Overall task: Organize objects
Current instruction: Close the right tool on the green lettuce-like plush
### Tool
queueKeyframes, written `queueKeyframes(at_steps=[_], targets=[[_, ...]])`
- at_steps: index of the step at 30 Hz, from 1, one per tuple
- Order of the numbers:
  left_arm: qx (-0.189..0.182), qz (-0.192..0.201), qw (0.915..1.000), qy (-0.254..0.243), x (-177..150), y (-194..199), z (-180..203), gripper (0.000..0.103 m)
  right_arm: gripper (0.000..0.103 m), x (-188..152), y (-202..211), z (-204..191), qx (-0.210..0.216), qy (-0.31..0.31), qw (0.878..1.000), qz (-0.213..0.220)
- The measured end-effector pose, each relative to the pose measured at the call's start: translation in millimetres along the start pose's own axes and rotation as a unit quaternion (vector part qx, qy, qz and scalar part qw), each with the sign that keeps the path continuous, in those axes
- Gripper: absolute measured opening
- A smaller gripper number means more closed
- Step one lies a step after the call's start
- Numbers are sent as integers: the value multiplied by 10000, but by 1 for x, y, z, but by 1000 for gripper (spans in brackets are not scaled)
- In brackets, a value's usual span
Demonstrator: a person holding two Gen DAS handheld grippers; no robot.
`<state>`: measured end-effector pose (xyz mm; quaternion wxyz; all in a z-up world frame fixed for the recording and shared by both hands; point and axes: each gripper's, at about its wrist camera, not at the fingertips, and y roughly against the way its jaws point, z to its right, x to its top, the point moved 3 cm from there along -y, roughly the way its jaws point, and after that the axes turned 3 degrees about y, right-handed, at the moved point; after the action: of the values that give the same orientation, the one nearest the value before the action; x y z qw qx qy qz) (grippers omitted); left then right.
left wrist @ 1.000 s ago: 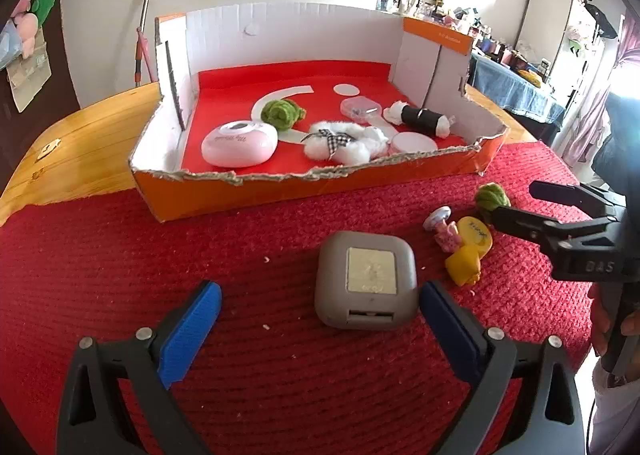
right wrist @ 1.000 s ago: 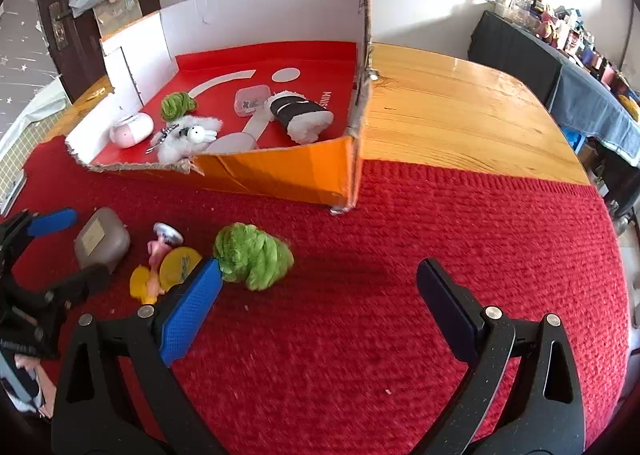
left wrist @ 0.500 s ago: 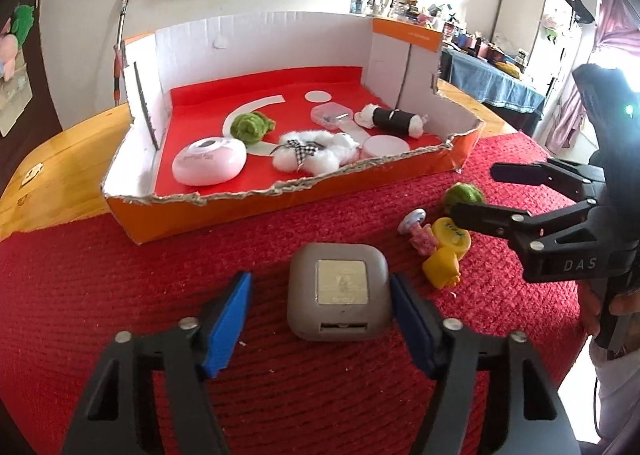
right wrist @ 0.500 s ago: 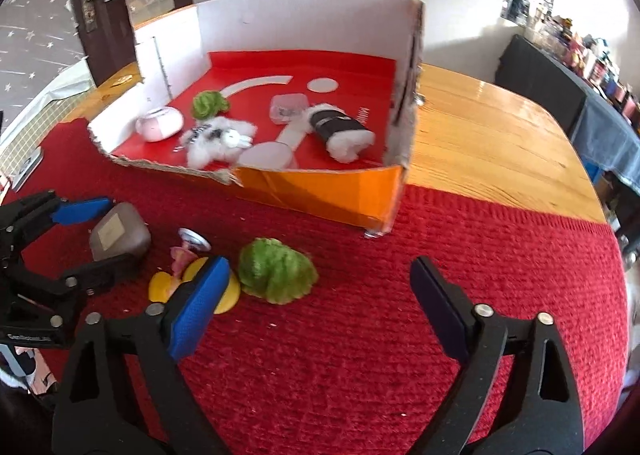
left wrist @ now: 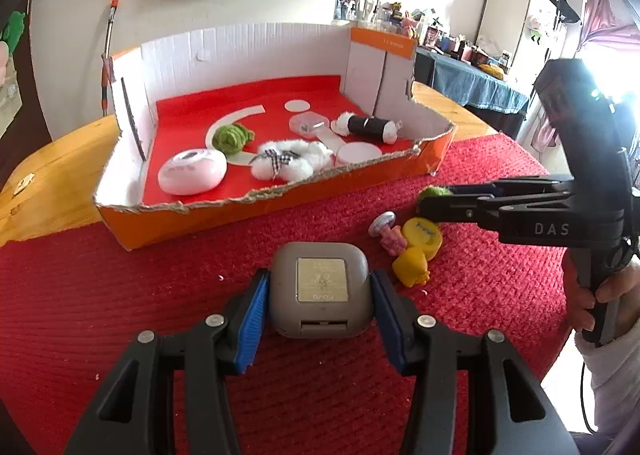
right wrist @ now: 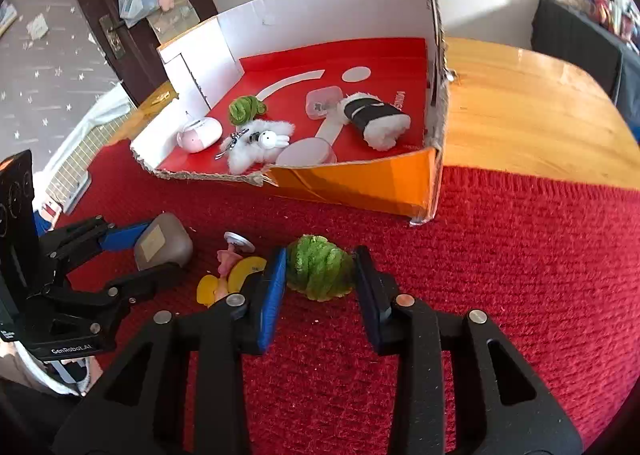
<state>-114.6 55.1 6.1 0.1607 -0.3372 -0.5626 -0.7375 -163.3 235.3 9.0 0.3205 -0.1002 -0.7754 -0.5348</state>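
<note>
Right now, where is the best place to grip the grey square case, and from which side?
Judging by its pose, grip the grey square case on its two flat side walls, coming from its near edge. It lies flat on the red mat, and the left gripper already brackets those sides.

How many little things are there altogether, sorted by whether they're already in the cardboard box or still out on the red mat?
In the cardboard box: 6: pink-white case, green scrunchie, white fluffy toy, clear case, black-and-white plush roll, round clear lid.
On the red mat: 3: grey case, green yarn ball, yellow-pink toy cluster.
Total: 9
</note>
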Motion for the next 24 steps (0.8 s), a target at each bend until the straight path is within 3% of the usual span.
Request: queueKeyframes(at_steps=[13, 24], targets=[[-8, 350, 9994, 69, 6, 31, 0, 52, 31, 1, 36, -24, 117, 158, 9988, 448], [-15, 421, 9990, 147, 4, 40, -5, 52, 31, -3, 41, -39, 236, 233, 9984, 451]])
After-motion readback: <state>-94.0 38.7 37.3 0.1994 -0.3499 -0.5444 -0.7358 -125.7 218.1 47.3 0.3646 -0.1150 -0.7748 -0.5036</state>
